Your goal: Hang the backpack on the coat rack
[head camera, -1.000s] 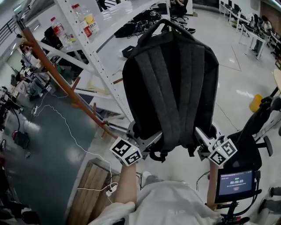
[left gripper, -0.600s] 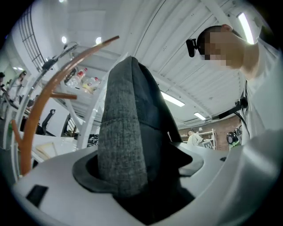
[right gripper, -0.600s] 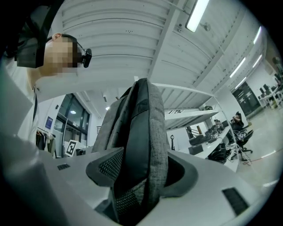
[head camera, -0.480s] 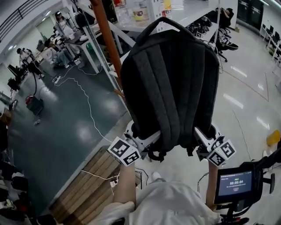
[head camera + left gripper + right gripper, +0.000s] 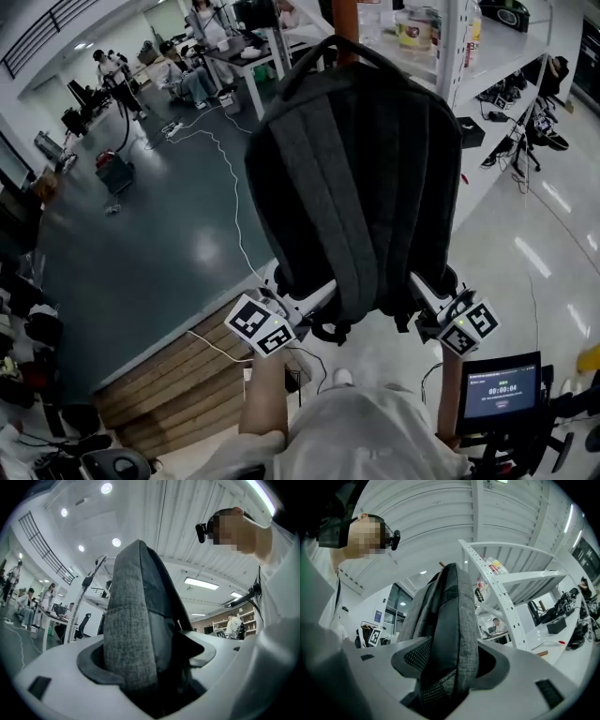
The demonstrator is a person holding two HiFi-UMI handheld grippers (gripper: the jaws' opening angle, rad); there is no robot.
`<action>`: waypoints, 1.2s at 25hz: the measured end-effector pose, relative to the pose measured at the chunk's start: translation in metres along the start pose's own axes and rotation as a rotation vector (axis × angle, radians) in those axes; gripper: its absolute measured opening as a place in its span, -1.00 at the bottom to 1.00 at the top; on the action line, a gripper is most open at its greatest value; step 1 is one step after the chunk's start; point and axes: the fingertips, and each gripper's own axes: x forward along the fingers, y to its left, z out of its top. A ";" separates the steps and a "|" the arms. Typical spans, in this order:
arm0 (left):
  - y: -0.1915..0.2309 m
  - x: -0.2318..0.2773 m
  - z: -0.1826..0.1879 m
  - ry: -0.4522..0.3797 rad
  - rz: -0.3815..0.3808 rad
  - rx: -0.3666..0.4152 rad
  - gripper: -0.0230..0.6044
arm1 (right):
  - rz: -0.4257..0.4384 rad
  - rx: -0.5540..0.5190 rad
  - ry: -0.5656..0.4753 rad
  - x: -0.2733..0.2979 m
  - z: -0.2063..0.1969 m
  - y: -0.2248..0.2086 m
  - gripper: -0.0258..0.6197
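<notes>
A dark grey backpack (image 5: 361,169) is held up in front of me, straps toward me and its top handle (image 5: 330,52) uppermost. My left gripper (image 5: 298,302) is shut on the backpack's lower left side (image 5: 136,634). My right gripper (image 5: 424,298) is shut on its lower right side (image 5: 452,634). Behind the top of the bag rises a brown wooden pole (image 5: 345,17), most of it hidden by the backpack.
White metal shelving (image 5: 473,56) with bottles stands behind the bag at upper right. A wooden pallet (image 5: 169,384) lies on the floor at lower left, with a white cable (image 5: 230,211) running across the dark floor. A small screen (image 5: 502,386) sits at lower right. People work at desks far left.
The view has swung round: the brown pole has moved from upper left to behind the bag's top, and the shelving now shows at upper right. Both grippers keep their hold on the backpack.
</notes>
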 end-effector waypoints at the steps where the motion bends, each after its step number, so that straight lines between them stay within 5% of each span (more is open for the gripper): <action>1: 0.002 -0.001 0.002 -0.002 0.020 0.006 0.33 | 0.021 0.006 0.001 0.005 0.001 -0.002 -0.15; 14: -0.008 -0.011 0.045 -0.058 0.131 0.092 0.33 | 0.163 -0.007 -0.033 0.027 0.036 0.007 -0.15; 30: -0.007 0.009 0.115 -0.103 0.080 0.171 0.33 | 0.160 -0.066 -0.116 0.049 0.102 0.013 -0.15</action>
